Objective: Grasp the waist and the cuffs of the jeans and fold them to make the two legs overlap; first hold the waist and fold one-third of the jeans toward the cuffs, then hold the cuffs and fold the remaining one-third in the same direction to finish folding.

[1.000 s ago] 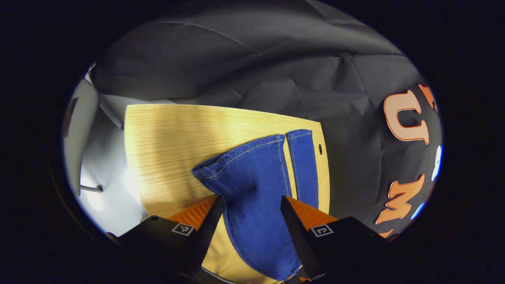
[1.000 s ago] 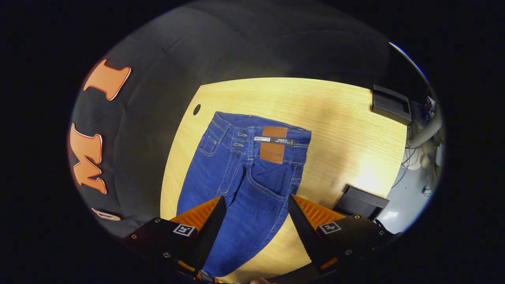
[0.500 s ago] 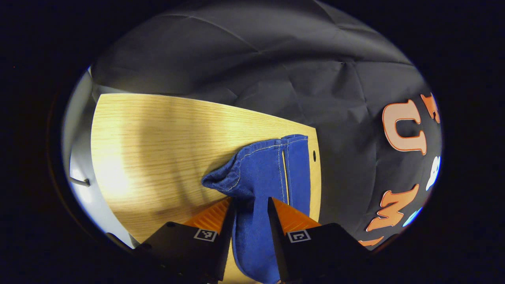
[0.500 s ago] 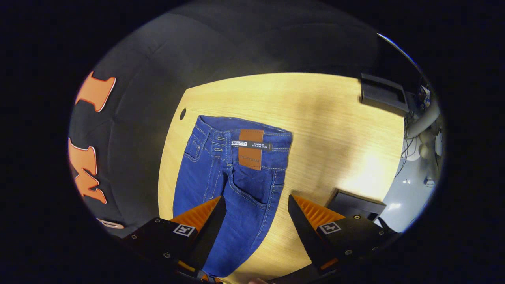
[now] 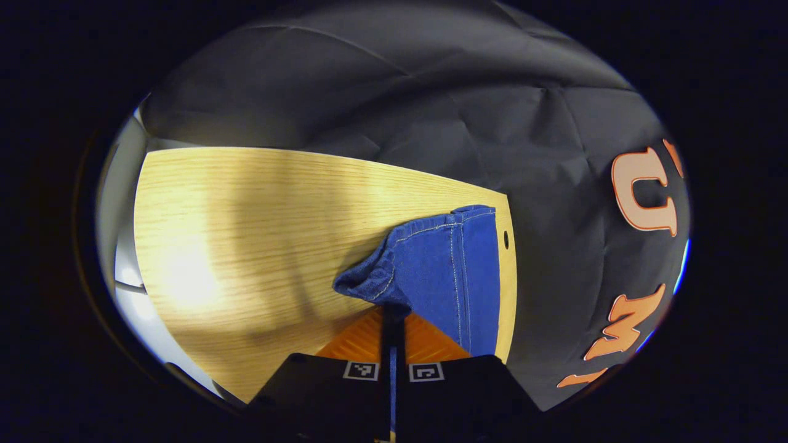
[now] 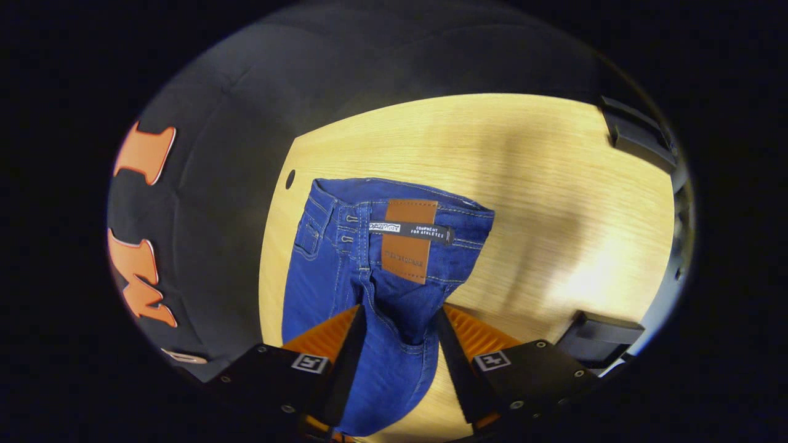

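Observation:
The blue jeans (image 6: 326, 271) lie on the wooden table (image 6: 554, 184), waist at the far end with a brown leather patch (image 6: 406, 243). My right gripper (image 6: 398, 320) straddles the seat below the patch. Its fingers stand partly apart with denim filling the gap between them. In the left gripper view the two legs (image 5: 455, 264) lie one on the other along the table's right edge. My left gripper (image 5: 393, 317) is shut on the near edge of the upper leg by the cuff, and the denim bunches up just ahead of the fingertips.
A small hole (image 6: 290, 179) pierces the table near the waist corner; another hole (image 5: 506, 239) shows beside the cuffs. Two black blocks (image 6: 637, 138) (image 6: 600, 335) sit at the table's right side. Bare wood (image 5: 246, 215) spreads left of the legs.
My left gripper closed fully on the leg and pulled it over the other leg. My right gripper's fingers narrowed around the seat and moved closer to the waist.

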A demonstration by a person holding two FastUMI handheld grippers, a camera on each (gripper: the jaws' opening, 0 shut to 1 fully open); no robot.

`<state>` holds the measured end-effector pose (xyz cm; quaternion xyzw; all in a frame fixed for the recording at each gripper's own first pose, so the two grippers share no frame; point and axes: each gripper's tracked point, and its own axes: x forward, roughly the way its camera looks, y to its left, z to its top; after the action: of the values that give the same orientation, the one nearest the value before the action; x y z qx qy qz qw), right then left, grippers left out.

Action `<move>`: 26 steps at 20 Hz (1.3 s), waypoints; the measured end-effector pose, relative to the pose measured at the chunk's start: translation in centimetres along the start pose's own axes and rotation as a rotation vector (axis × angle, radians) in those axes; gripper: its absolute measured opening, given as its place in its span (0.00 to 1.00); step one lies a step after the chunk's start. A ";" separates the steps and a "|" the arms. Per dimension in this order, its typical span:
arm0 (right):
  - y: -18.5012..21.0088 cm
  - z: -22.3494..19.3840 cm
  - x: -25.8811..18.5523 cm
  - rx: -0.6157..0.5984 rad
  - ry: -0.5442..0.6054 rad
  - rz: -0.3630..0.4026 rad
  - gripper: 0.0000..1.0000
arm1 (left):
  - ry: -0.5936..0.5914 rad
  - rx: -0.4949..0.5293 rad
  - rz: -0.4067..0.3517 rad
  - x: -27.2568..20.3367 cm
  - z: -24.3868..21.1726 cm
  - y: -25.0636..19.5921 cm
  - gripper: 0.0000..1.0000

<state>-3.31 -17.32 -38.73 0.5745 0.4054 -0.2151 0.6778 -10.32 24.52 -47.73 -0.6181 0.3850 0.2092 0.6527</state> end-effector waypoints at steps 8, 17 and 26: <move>-0.1 0.3 -0.8 0.077 0.009 -0.032 0.09 | -0.014 0.080 -0.030 -2.9 0.8 -2.6 0.04; 0.8 0.9 -1.8 0.098 -0.012 -0.020 0.04 | -0.020 0.078 -0.007 -4.4 3.2 -3.3 0.02; 1.0 0.8 -2.1 0.135 -0.003 -0.001 0.04 | 0.072 0.087 0.085 -1.4 1.5 0.5 0.03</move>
<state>-3.55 -18.23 -36.45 0.6183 0.3893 -0.2431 0.6380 -11.23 26.33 -47.06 -0.5793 0.4429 0.1971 0.6553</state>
